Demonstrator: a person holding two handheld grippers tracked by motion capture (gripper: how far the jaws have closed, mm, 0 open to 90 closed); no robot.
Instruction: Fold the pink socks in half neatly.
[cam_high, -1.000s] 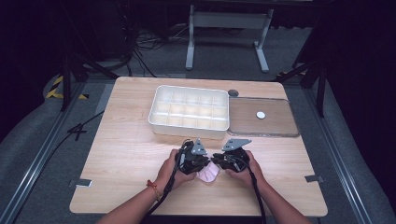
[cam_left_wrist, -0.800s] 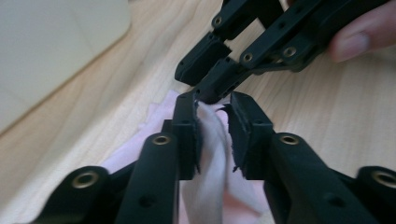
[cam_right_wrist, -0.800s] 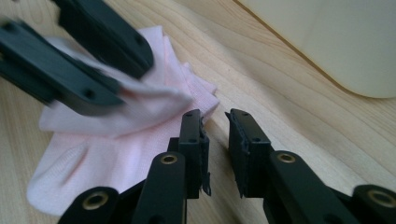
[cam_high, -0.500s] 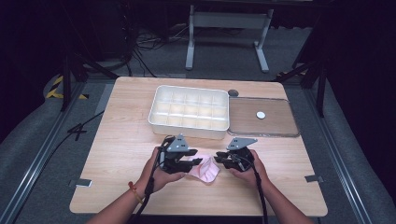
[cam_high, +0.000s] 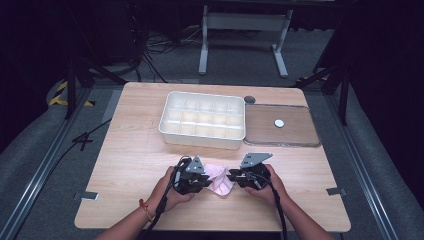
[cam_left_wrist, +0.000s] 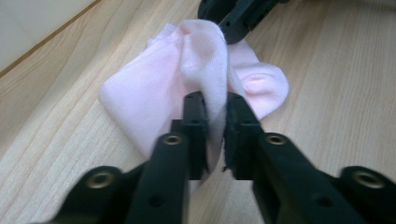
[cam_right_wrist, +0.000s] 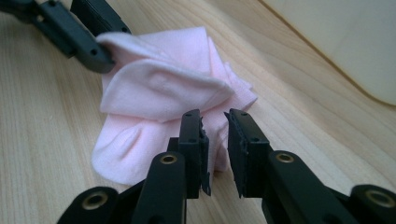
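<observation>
Because I want the small pink knitted sock (cam_high: 218, 179) stretched between both hands, it lies low in the high view's middle, on the pale wooden surface (cam_high: 130, 150), left gripper (cam_high: 200, 181) and right gripper (cam_high: 235, 176) flanking it. In the left gripper view, my fingers (cam_left_wrist: 195, 116) have just closed, pinching a raised fold. In the right gripper view, my fingers (cam_right_wrist: 192, 135) straddle the sock's edge; whether they grip, I cannot tell.

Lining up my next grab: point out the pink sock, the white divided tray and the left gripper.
pink sock (cam_left_wrist: 140, 98), left gripper view, flat left part.
white divided tray (cam_high: 200, 140), high view, front wall.
left gripper (cam_left_wrist: 215, 116), left gripper view, between the fingertips.
</observation>
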